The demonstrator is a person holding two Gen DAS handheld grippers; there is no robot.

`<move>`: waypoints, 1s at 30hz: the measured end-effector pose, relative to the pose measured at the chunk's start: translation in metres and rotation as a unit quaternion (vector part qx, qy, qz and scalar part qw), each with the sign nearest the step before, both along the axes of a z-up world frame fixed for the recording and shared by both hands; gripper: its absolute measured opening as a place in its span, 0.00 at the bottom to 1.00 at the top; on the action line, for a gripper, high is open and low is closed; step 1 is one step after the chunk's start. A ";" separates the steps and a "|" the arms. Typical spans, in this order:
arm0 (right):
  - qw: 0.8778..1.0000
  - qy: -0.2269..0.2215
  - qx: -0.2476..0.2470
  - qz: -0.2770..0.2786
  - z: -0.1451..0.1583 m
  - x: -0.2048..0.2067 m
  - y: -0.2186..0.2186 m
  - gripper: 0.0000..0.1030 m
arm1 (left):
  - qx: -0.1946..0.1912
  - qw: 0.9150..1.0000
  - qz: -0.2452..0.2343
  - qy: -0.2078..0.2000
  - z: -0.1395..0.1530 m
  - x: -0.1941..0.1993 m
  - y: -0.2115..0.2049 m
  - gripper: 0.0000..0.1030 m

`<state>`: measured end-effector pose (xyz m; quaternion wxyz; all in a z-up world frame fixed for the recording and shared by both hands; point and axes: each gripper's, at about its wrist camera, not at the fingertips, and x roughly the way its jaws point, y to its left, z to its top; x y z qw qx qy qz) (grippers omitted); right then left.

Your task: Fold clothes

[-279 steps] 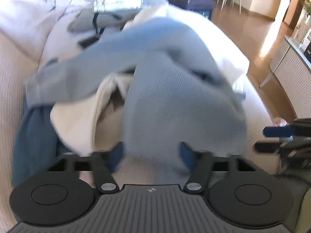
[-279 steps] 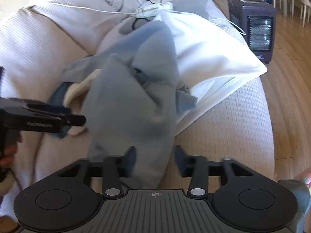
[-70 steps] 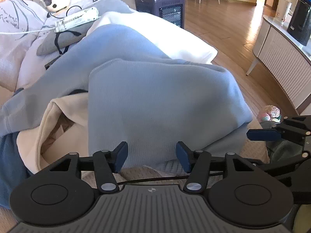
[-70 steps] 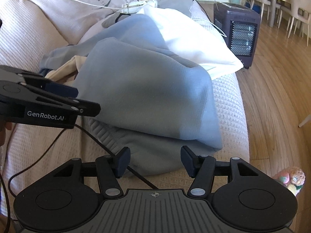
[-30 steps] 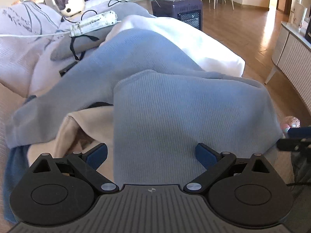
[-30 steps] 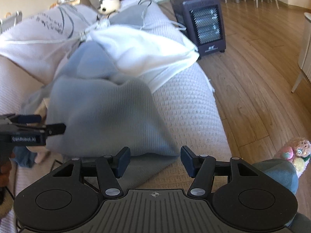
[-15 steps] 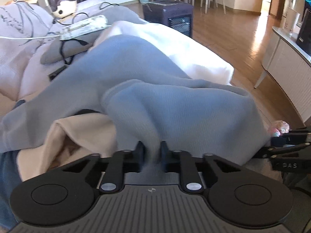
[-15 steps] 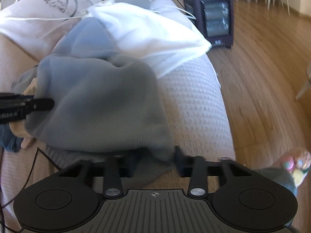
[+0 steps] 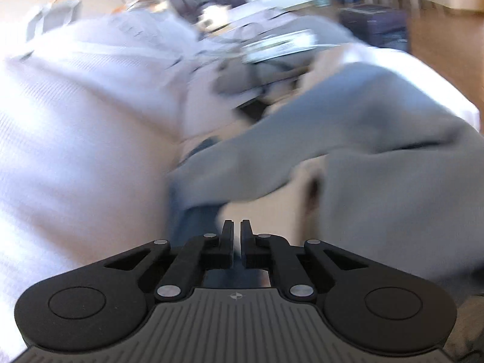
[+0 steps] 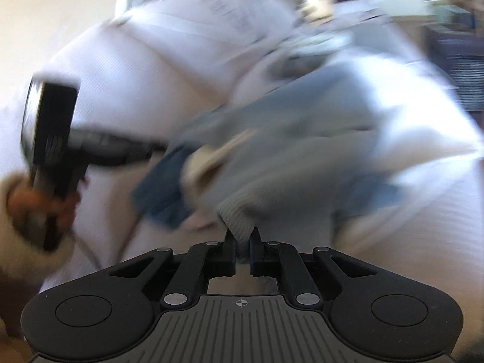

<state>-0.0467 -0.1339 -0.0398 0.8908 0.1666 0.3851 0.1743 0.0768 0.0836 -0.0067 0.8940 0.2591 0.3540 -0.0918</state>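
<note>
A light blue knit sweater [image 9: 378, 166] lies crumpled on the white sofa [image 9: 75, 121], over a cream garment [image 9: 266, 211] and a dark blue one [image 9: 196, 220]. My left gripper [image 9: 237, 227] has its jaws closing to a thin slit, and through the blur I see no cloth between them. In the right wrist view a hand [image 10: 39, 205] holds that left gripper [image 10: 151, 148] out to the sweater's [image 10: 287, 166] left edge. My right gripper [image 10: 242, 236] is closing, its pads pinching the sweater's ribbed hem, which bunches up just above the fingertips.
A white cloth [image 10: 423, 115] lies to the right of the sweater. A power strip [image 9: 281, 45] and cables rest on grey fabric further back. A dark heater [image 9: 375, 24] stands on the wooden floor beyond the sofa. Both views are heavily blurred.
Both jaws went from wide to shut. Both views swung left toward the sofa back and rose. The fold seen in the left jaws half a second ago no longer shows there. The right keeps the hem.
</note>
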 end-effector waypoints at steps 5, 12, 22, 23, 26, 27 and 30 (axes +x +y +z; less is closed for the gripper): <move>0.995 0.061 -0.041 0.067 -0.032 0.014 0.051 0.10 | -0.030 0.999 0.013 0.026 -0.004 0.002 0.019 0.14; 0.994 0.103 0.047 0.001 -0.040 0.003 0.014 0.17 | -0.042 0.996 -0.076 0.027 -0.013 -0.015 -0.030 0.65; 0.988 0.072 0.086 -0.108 -0.023 -0.021 -0.063 0.26 | 0.001 0.995 -0.084 0.056 -0.046 0.001 -0.050 0.72; 0.987 0.078 0.086 -0.114 -0.023 -0.019 -0.066 0.26 | 0.004 0.995 -0.083 0.061 -0.048 0.001 -0.049 0.75; 0.984 0.087 0.085 -0.130 -0.028 -0.015 -0.071 0.26 | 0.012 0.994 -0.084 0.072 -0.052 -0.004 -0.044 0.85; 0.985 0.084 0.076 -0.134 -0.028 -0.016 -0.071 0.26 | 0.016 0.994 -0.081 0.075 -0.053 -0.007 -0.042 0.85; 0.987 0.062 0.036 -0.145 -0.021 -0.020 -0.071 0.22 | 0.006 0.992 -0.090 0.090 -0.052 -0.017 -0.036 0.85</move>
